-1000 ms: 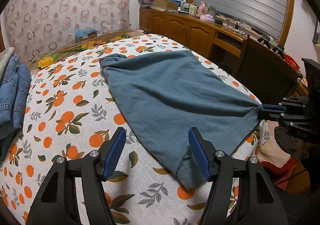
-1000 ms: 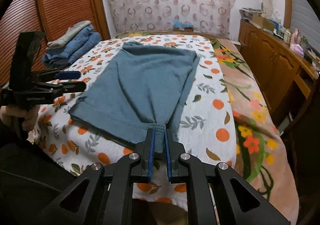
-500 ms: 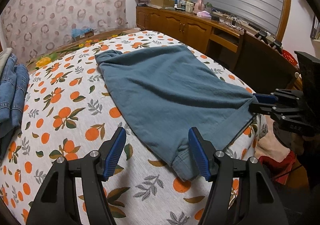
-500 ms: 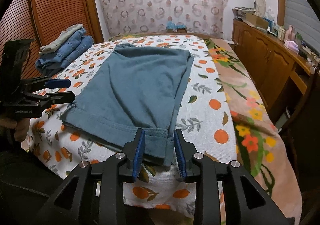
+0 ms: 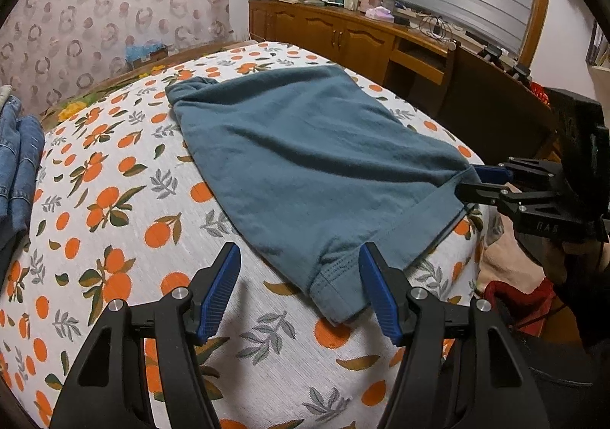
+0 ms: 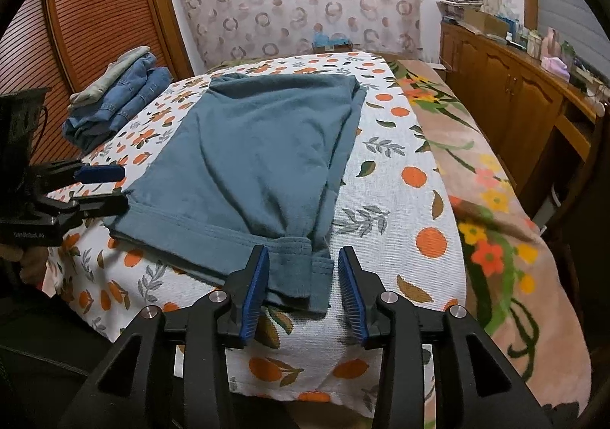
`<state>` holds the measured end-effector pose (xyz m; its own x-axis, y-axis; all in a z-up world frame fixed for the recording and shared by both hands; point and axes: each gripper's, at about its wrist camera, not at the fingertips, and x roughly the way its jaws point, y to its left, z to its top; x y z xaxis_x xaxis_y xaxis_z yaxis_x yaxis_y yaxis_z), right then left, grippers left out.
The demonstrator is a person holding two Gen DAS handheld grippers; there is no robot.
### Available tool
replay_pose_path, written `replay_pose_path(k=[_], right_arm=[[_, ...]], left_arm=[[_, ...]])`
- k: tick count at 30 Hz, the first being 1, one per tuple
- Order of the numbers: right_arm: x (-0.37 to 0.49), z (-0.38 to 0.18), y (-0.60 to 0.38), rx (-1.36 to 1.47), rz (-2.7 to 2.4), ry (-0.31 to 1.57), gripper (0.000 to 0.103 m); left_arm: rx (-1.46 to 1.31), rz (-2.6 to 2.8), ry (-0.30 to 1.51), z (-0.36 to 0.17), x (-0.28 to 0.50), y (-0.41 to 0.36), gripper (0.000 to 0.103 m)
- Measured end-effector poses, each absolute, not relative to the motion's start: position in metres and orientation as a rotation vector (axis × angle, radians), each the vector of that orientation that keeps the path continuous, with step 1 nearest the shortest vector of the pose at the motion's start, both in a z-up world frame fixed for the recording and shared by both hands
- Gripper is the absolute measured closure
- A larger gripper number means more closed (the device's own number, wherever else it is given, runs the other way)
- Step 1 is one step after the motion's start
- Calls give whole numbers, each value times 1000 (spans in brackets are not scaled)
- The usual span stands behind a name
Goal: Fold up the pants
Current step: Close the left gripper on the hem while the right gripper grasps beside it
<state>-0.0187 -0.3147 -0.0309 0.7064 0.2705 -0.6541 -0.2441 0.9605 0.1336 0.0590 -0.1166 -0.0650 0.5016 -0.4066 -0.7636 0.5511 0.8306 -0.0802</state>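
Observation:
Teal blue pants (image 5: 305, 169) lie flat on the bed, folded lengthwise, hems toward me; they also show in the right wrist view (image 6: 259, 162). My left gripper (image 5: 299, 290) is open with its jaws wide, one hem corner (image 5: 335, 295) lying between them. My right gripper (image 6: 303, 284) is open around the other hem corner (image 6: 301, 272), not clamping it. Each gripper shows in the other's view, the right one (image 5: 480, 183) at the right and the left one (image 6: 103, 187) at the left.
The bed has a white sheet with orange fruit print (image 5: 114, 238) and a floral blanket (image 6: 495, 181) along its right side. Folded jeans (image 6: 122, 101) are stacked at the far left. Wooden cabinets (image 5: 343, 36) with clutter stand beyond the bed. A slatted wardrobe door (image 6: 95, 21) stands left.
My right gripper was shut on the hem corner one second ago; it has opened and released it. The pants have settled flat. My left gripper stayed open and moved little.

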Motion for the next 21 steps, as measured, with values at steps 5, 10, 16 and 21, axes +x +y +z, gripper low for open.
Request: replay_pose_path(k=[5, 10, 16, 21], right_arm=[[-19, -32, -315, 44, 292, 731, 64], [-20, -32, -313, 44, 299, 725, 64], [-21, -33, -312, 50, 302, 726, 64], [-20, -33, -312, 50, 308, 726, 64]], left_arm=[[192, -591, 894, -70, 57, -119, 37], [181, -615, 937, -78, 56, -118, 37], [165, -635, 936, -77, 53, -117, 46], [153, -665, 938, -77, 52, -119, 60]])
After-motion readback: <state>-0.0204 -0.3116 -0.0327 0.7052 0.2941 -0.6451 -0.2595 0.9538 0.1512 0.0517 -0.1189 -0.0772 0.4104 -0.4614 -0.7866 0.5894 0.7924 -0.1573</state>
